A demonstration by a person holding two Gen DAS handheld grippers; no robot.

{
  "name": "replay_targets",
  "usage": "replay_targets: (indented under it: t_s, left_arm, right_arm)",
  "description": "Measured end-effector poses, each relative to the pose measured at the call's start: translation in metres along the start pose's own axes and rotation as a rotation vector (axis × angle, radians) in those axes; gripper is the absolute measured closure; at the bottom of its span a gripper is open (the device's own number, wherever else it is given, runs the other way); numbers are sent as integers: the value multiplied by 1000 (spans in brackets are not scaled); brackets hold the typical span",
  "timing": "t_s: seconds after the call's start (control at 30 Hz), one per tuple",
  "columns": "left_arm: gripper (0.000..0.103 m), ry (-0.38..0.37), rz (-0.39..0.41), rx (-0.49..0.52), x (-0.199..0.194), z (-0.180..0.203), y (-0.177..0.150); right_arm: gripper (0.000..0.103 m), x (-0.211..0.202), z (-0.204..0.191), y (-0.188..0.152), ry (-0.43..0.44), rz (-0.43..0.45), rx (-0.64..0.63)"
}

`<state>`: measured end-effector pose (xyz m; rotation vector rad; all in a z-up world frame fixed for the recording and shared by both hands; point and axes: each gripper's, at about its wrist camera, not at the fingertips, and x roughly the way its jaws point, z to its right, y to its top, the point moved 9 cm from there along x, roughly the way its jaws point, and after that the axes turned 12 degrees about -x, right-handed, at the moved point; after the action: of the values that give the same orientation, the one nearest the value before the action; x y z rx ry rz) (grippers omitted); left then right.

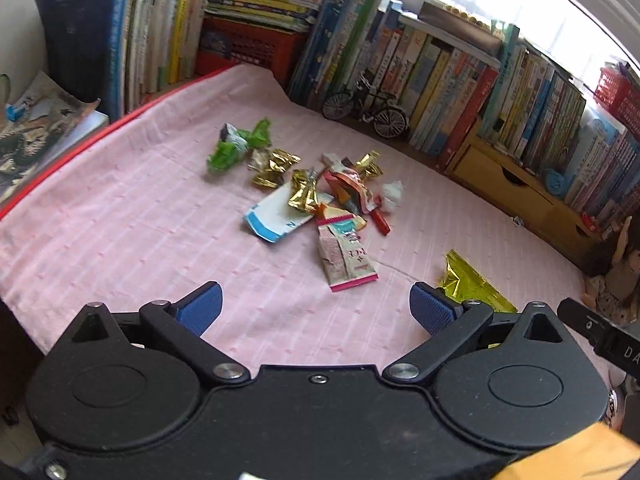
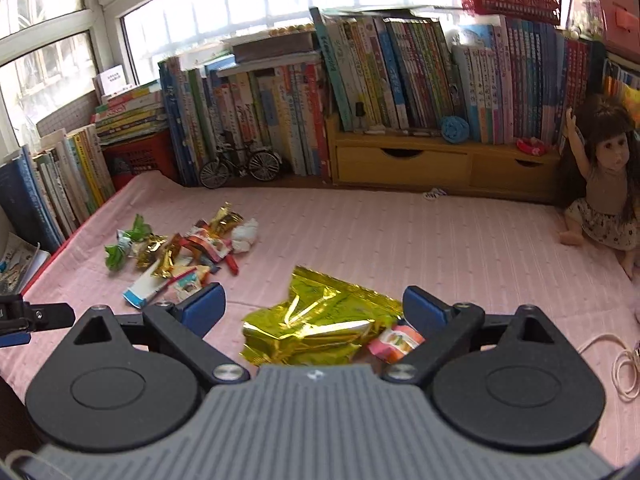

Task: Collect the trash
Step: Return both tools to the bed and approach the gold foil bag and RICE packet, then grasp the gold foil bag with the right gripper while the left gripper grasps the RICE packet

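Observation:
A heap of wrappers (image 1: 316, 192) lies mid-table on the pink cloth (image 1: 120, 232): a green wrapper (image 1: 234, 146), gold foils, a white-and-blue packet (image 1: 276, 216), a pink sachet (image 1: 346, 258) and a white tissue (image 1: 390, 196). My left gripper (image 1: 316, 308) hovers open in front of the heap, nothing between its blue pads. In the right wrist view, a large gold foil bag (image 2: 320, 320) lies flat between the spread fingers of my right gripper (image 2: 314, 310), which is open, with a small pink-orange wrapper (image 2: 394, 342) by the right finger. The same heap (image 2: 188, 252) lies to the left.
Rows of books (image 2: 380, 80) wall the back and left sides. A model bicycle (image 2: 240, 164) stands at the back, beside a wooden drawer unit (image 2: 440, 164). A doll (image 2: 608, 192) sits at the right edge, and a coiled cord (image 2: 624, 368) lies near it.

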<state>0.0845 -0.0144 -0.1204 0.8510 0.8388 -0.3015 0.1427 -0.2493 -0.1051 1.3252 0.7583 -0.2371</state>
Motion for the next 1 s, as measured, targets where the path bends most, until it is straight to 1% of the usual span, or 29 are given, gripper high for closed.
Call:
replay_targets:
  t_s: [0.13,0.23,0.33,0.47,0.67,0.73,0.8,0.83,0.87,0.9,0.93,1.0]
  left_arm:
    - [6,27,-57,-11,46,20,-2]
    - [7,55,-86,-26,76,29,1]
    - [7,95,-92,-24,103,33,6]
    - [7,157,-95,-32,136,33,14]
    - [7,210,-120,-119,175,26,20]
    - [12,230,-145,-130,186,24,18]
    - [25,248,-174,-124,195,23,13]
    - [25,258,-171,-111,197,22,11]
    - [32,268,-153,-85,196,24,11]
    - [46,276,-150,-67,195,25,10]
    - [52,287,-145,-43,193,27,9]
    - [55,258,-154,-25,189,32,6]
  right_arm:
    - [4,19,24,-19,21,-74,83]
    - [4,31,30,-24,53,-105,137]
    - [4,43,26,-26,92,-129,161]
    - [4,61,14,-29,125,-160,151]
    - [4,83,-1,-33,167,-198,161]
    - [4,91,-3,-34,171,-211,177]
    - [4,98,-2,-34,165,-223,198]
    - [4,102,-2,-34,159,-228,206]
    - [4,105,-1,-34,155,-232,212]
    - [4,109,-1,-34,150,-238,216]
    - [4,113,0,-35,146,-245,218]
    - [4,119,0,-35,142,-258,218]
